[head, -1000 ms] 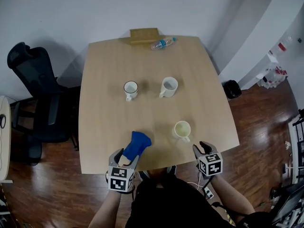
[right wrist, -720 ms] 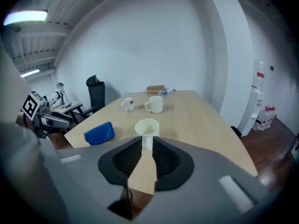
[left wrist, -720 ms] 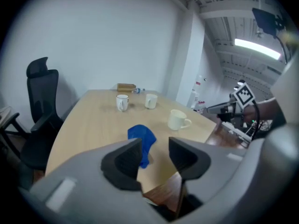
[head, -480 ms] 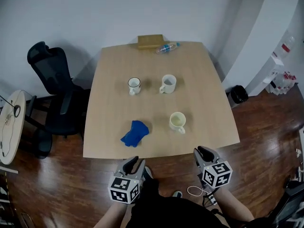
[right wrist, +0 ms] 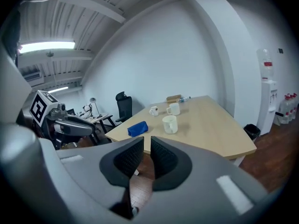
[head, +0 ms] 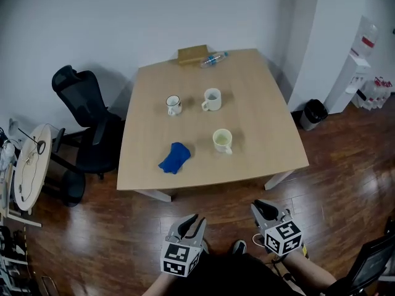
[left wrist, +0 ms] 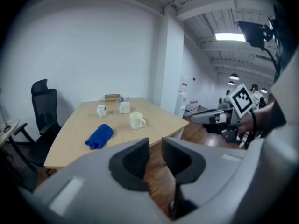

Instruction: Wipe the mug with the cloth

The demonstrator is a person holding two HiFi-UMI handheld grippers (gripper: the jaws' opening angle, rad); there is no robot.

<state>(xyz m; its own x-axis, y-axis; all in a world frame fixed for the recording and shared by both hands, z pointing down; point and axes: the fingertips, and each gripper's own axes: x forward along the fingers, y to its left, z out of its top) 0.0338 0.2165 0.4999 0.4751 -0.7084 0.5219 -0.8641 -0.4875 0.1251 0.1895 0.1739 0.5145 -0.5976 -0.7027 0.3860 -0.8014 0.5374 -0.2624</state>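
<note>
Wood-top table (head: 265, 140) stands against a white wall, with dark wood floor around it. Head view: blue cloth (head: 174, 158) lies bunched and loose near the front edge, touching nothing. Cream mug (head: 222, 140) sits upright at 2 o'clock from the cloth. Two more mugs stand beyond it: white mug (head: 212, 99) at 12 o'clock, dark-rimmed mug (head: 173, 105) at 11.

Both tools hang over the floor at 6 o'clock from the table, well apart from everything on it. Left gripper (head: 192, 221): jaws a narrow gap apart, empty. Right gripper (head: 265, 207): jaws have just been closing, now a thin slot apart, nothing between them.

Wipe not under way, judging by the layout.

Risks:
- Jaws this narrow would shove the cloth rather than pinch it.
- Three mugs, one named: wrong pick possible.
- An unbraced mug may slide or tip under wiping pressure.
</note>
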